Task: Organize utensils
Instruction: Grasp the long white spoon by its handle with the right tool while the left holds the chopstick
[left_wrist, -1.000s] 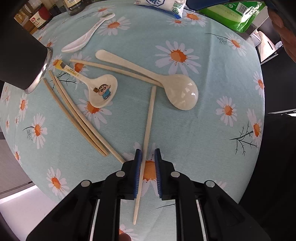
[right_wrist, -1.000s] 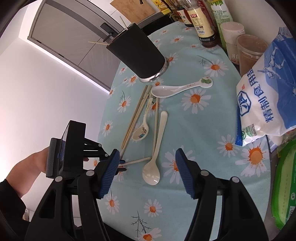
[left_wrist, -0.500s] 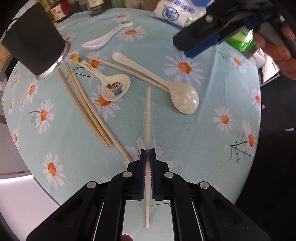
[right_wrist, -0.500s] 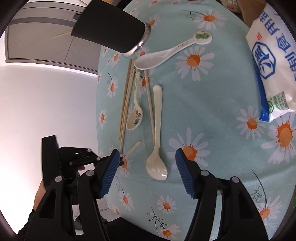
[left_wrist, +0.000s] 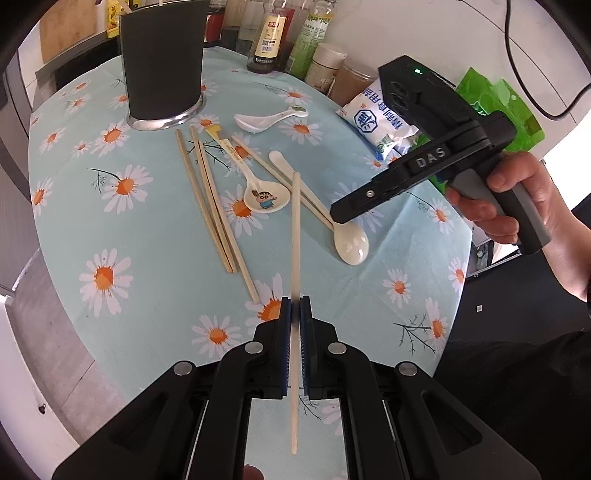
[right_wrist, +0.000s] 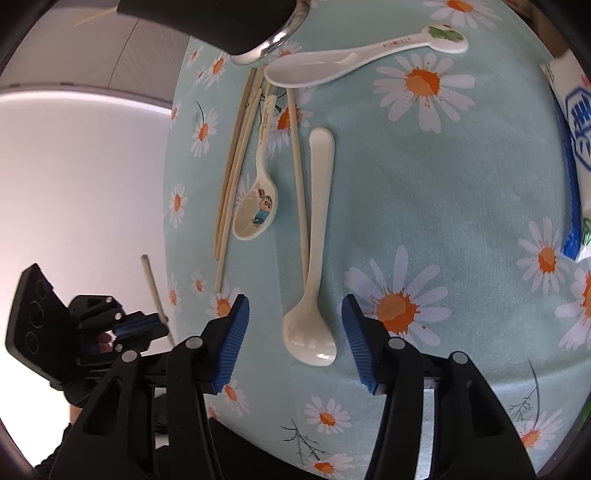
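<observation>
Lifted since before: pale chopstick (left_wrist: 295, 229), clamped in left claw (left_wrist: 294, 314), now clear of the desk (left_wrist: 155, 266). Right claw (right_wrist: 293, 332) wide, straddling glossy cream spoon (right_wrist: 314, 288). Black holder (left_wrist: 162, 62) top cropped.

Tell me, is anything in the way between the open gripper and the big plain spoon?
Nothing visible is. The right gripper is open, its blue pads either side of the bowl of the long cream plastic spoon on the daisy tablecloth. One pale wooden chopstick lies right along the spoon's handle and might get pinched too.
</observation>
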